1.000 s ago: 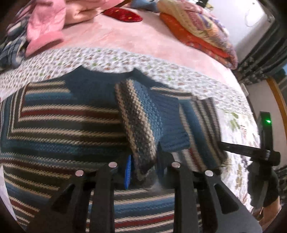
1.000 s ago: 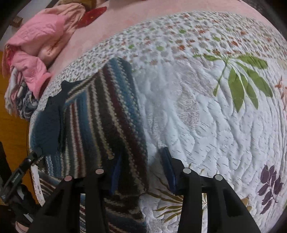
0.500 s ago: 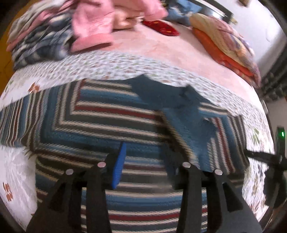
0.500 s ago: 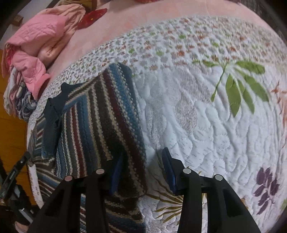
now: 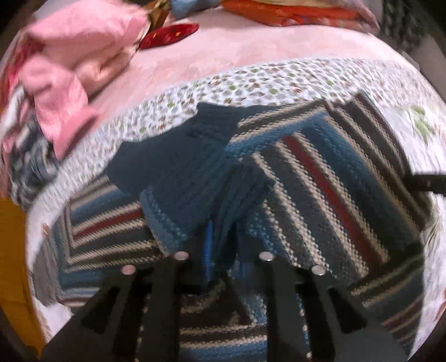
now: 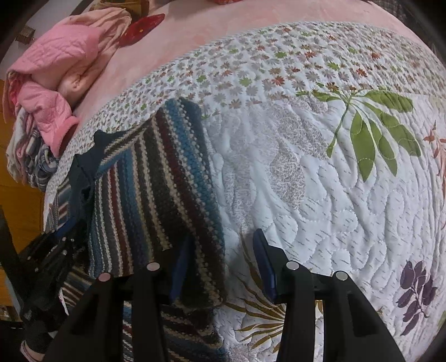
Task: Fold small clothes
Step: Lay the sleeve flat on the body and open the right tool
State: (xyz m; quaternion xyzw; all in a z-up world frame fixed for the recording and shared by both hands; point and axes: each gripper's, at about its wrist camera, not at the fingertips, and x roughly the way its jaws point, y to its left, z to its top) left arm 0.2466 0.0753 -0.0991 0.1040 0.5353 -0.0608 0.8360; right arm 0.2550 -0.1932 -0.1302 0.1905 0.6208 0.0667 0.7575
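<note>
A striped knit sweater [image 5: 329, 178] in blue, grey, cream and red lies on the flowered quilt [image 5: 251, 80], its right side folded inward. My left gripper [image 5: 224, 250] is shut on a dark blue part of the sweater near its cuff [image 5: 178, 167], and the view is blurred. In the right wrist view the sweater [image 6: 156, 181] has its folded edge lying between the fingers of my right gripper [image 6: 220, 267], which is open. Its left finger is over the knit and its right finger is over the quilt [image 6: 320, 181]. The left gripper's body [image 6: 53, 250] shows at the left edge.
A heap of pink and plaid clothes [image 6: 47, 83] sits at the far left on the pink sheet [image 6: 223, 27]. A red item [image 5: 170, 33] and folded orange bedding [image 5: 292, 11] lie at the back. The bed's left edge meets an orange floor [image 6: 16, 208].
My left gripper let go of the striped sleeve, opened, swung over the sweater, and has now shut on dark blue fabric. The right gripper stayed open at the folded edge.
</note>
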